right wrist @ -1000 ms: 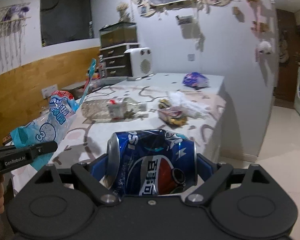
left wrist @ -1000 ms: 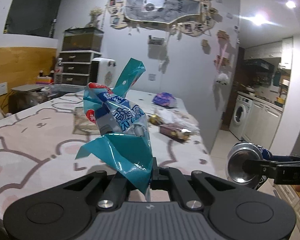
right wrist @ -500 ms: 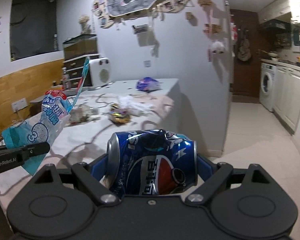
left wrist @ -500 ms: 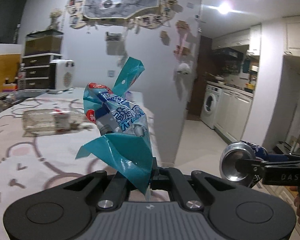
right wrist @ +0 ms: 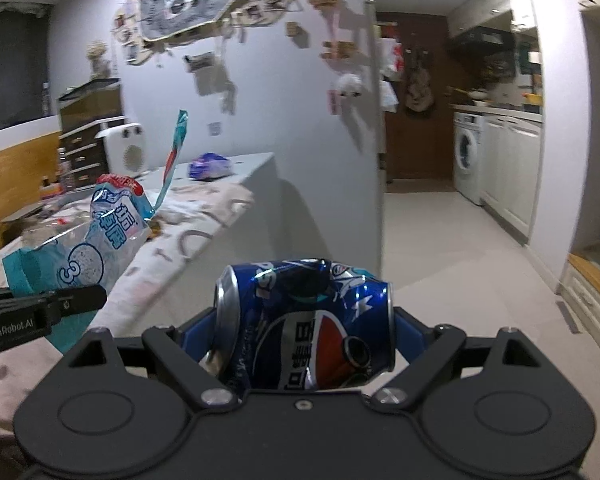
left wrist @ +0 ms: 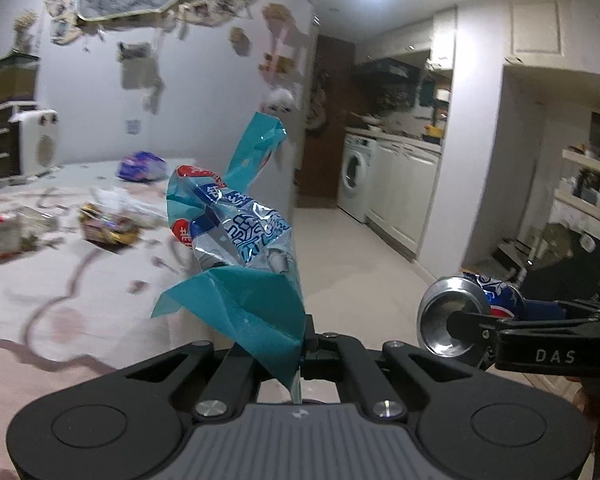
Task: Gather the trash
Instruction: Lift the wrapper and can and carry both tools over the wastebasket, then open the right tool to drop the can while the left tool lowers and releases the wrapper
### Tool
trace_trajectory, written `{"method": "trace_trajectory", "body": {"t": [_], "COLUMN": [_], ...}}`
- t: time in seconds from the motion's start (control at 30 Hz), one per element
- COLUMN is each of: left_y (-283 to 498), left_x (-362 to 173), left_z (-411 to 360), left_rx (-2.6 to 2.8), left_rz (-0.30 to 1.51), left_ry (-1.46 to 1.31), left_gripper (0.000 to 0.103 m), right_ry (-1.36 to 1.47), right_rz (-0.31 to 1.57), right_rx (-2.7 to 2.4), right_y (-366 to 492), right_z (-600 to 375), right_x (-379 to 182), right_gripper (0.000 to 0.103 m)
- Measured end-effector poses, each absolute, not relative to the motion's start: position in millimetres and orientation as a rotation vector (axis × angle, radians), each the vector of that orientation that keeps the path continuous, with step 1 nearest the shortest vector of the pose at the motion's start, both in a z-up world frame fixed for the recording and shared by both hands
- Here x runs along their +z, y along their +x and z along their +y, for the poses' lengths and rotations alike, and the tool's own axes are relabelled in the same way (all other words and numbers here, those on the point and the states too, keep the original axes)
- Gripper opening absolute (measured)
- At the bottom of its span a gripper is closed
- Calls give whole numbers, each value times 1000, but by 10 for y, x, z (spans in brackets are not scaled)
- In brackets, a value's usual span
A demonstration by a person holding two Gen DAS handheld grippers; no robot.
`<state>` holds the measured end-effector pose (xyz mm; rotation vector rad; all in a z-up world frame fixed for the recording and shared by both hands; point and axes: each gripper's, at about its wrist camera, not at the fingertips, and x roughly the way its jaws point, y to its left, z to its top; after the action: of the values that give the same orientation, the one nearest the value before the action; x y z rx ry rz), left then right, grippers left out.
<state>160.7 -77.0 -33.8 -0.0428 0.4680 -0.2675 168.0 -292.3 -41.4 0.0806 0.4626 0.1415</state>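
Note:
My left gripper [left wrist: 304, 350] is shut on the lower edge of a crumpled teal and white snack bag [left wrist: 240, 240], which stands up in front of the camera. In the right wrist view the same bag [right wrist: 96, 248] hangs at the left, pinched by the left gripper [right wrist: 88, 298]. My right gripper [right wrist: 304, 320] is shut on a dented blue Pepsi can [right wrist: 308, 320] held sideways between its blue pads. The can [left wrist: 472, 312] also shows end-on at the lower right of the left wrist view, in the right gripper [left wrist: 480, 324].
A table with a pink-patterned cloth [left wrist: 60, 280] lies to the left, holding a purple bag [left wrist: 142, 166], a gold wrapper [left wrist: 108, 230] and a crushed clear bottle [left wrist: 8, 232]. Tiled floor [right wrist: 440, 248] runs ahead to a washing machine [right wrist: 466, 156] and white cabinets [left wrist: 396, 192].
Both views have swung right, away from the table toward the tiled floor and kitchen. The bag and the can stay gripped as before.

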Motion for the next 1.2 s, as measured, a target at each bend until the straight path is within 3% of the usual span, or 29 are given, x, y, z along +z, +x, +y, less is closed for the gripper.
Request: {"method": "trace_trajectory", "body": {"t": [0.43, 1.2], "left_y": [2266, 3891], "left_x": [-1188, -3598], "left_z": [-1351, -1570], "left_rx": [-336, -429], "left_rz": [696, 1233], "left_ry": [-50, -347], "left_gripper": [0, 0], "right_ry": [124, 326], "right_rz": [579, 799], "right_rx": [15, -115], "right_y": [1990, 3194], "right_z": [-3373, -3650], "right_x": [-1150, -2755], "right_gripper": [90, 90]}}
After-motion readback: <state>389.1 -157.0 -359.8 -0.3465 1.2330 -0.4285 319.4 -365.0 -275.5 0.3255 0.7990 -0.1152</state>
